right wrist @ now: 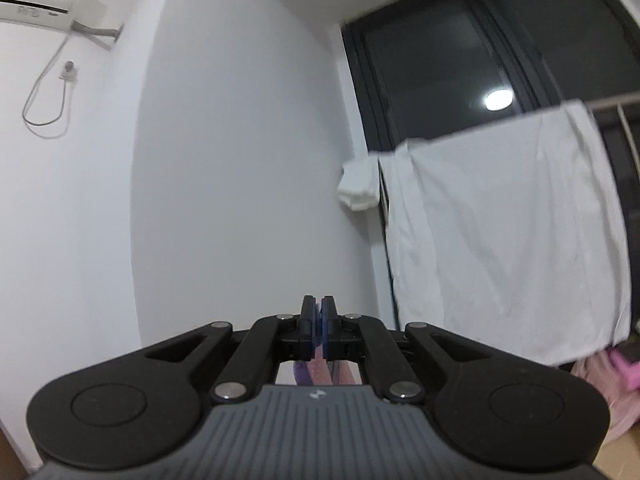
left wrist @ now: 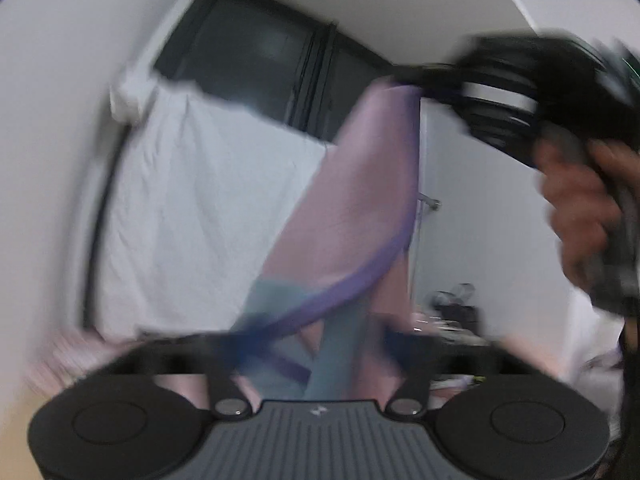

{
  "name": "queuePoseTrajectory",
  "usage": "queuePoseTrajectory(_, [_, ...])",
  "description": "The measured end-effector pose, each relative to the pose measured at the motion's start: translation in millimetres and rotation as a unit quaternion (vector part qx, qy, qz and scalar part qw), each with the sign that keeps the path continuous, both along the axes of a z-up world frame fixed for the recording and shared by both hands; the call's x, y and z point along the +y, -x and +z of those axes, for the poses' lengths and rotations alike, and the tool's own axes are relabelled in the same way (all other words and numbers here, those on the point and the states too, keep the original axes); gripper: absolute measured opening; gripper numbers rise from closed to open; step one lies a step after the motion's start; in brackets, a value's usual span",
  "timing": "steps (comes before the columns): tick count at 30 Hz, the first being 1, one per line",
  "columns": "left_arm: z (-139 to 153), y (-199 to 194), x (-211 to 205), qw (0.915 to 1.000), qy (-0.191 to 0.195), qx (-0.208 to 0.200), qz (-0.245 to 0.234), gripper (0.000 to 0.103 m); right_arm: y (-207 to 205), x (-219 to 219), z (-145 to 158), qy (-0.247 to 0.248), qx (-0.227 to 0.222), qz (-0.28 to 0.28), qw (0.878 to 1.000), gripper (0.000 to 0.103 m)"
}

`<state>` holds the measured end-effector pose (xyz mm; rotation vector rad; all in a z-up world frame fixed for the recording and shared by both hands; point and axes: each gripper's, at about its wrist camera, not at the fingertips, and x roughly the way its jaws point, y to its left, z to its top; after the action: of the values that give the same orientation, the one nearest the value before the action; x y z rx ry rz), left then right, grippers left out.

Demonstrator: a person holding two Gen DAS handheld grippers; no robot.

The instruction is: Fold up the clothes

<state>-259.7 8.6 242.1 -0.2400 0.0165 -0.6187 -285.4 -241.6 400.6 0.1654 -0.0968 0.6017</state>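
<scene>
A pink garment (left wrist: 360,200) with a purple trim and a teal patch hangs in the air. In the left wrist view it stretches from my right gripper (left wrist: 416,76) at the upper right down to my left gripper (left wrist: 316,344). The left view is blurred; its fingers stand apart with cloth lying between them, and I cannot tell if they pinch it. In the right wrist view my right gripper (right wrist: 318,328) is shut on a pink and purple edge of the garment (right wrist: 320,372), which hangs below the fingers.
A white sheet (right wrist: 508,232) hangs on a rail before a dark window (right wrist: 460,52). An air conditioner (right wrist: 44,4) is on the white wall at upper left. Pink cloth (right wrist: 608,392) lies low at right. A stand and dark clutter (left wrist: 452,304) are beyond the garment.
</scene>
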Motion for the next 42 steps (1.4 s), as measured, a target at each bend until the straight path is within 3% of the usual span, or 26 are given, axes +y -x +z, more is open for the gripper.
queuePoseTrajectory(1, [5, -7, 10, 0.9993, 0.022, 0.022, -0.022, 0.002, 5, -2, 5, 0.002, -0.007, -0.003, 1.0, 0.002])
queuePoseTrajectory(7, [44, 1, 37, 0.997, 0.057, -0.028, -0.045, 0.002, 28, -16, 32, 0.008, -0.037, -0.022, 0.999, 0.002])
queuePoseTrajectory(9, [68, 17, 39, 0.9959, 0.05, -0.074, -0.013, 0.002, 35, -21, 42, 0.006, -0.058, -0.033, 0.998, 0.002])
queuePoseTrajectory(12, [100, 30, 30, 0.9878, 0.007, -0.146, 0.055, 0.002, 34, -30, 58, -0.002, -0.081, -0.054, 0.995, 0.002])
queuePoseTrajectory(14, [119, 19, 18, 0.9827, -0.029, -0.166, 0.078, 0.002, 21, -37, 66, -0.009, -0.085, -0.074, 0.994, 0.002])
queuePoseTrajectory(18, [126, -43, -7, 0.9722, -0.106, -0.17, 0.121, 0.002, -43, -56, 50, -0.027, -0.037, -0.12, 0.992, 0.002])
queuePoseTrajectory(20, [113, -81, -16, 0.9709, -0.13, -0.17, 0.107, 0.006, -82, -73, 22, -0.042, 0.005, -0.138, 0.99, 0.002])
queuePoseTrajectory(21, [102, -102, -19, 0.9775, -0.142, -0.136, 0.077, 0.011, -101, -82, 1, -0.049, 0.031, -0.147, 0.987, 0.002])
queuePoseTrajectory(23, [71, -120, -20, 0.9827, -0.175, -0.057, 0.017, 0.053, -135, -102, -46, -0.059, 0.083, -0.168, 0.98, 0.002])
queuePoseTrajectory(26, [-13, -118, 17, 0.9866, -0.159, 0.029, -0.021, 0.074, -160, -136, -149, -0.016, 0.186, -0.209, 0.96, 0.003])
queuePoseTrajectory(29, [-92, -117, 64, 0.9794, -0.161, 0.121, 0.018, 0.086, -173, -161, -255, 0.078, 0.304, -0.262, 0.913, 0.008])
queuePoseTrajectory(31, [-138, -128, 81, 0.9564, -0.166, 0.226, 0.081, 0.084, -165, -167, -299, 0.092, 0.332, -0.272, 0.899, 0.008])
queuePoseTrajectory(32, [-161, -133, 90, 0.939, -0.167, 0.279, 0.113, 0.083, -161, -166, -314, 0.092, 0.34, -0.259, 0.899, 0.009])
queuePoseTrajectory(33, [-178, -142, 96, 0.9267, -0.149, 0.328, 0.107, 0.083, -160, -158, -323, 0.095, 0.343, -0.229, 0.906, 0.016])
queuePoseTrajectory(34, [-188, -150, 98, 0.9222, -0.13, 0.352, 0.092, 0.079, -161, -146, -330, 0.103, 0.346, -0.193, 0.912, 0.024])
queuePoseTrajectory(35, [-197, -157, 99, 0.9174, -0.111, 0.374, 0.076, 0.079, -163, -135, -335, 0.113, 0.343, -0.162, 0.918, 0.043])
queuePoseTrajectory(36, [-195, -166, 96, 0.921, -0.101, 0.368, 0.079, 0.079, -170, -122, -337, 0.128, 0.331, -0.137, 0.925, 0.054])
queuePoseTrajectory(38, [-190, -184, 89, 0.9291, -0.082, 0.35, 0.086, 0.081, -198, -99, -337, 0.163, 0.31, -0.118, 0.929, 0.055])
queuePoseTrajectory(40, [-182, -199, 78, 0.9371, -0.104, 0.321, 0.088, 0.081, -230, -86, -343, 0.185, 0.321, -0.097, 0.924, 0.055])
queuePoseTrajectory(42, [-185, -213, 64, 0.9333, -0.15, 0.32, 0.063, 0.081, -256, -76, -349, 0.2, 0.336, -0.068, 0.918, 0.055])
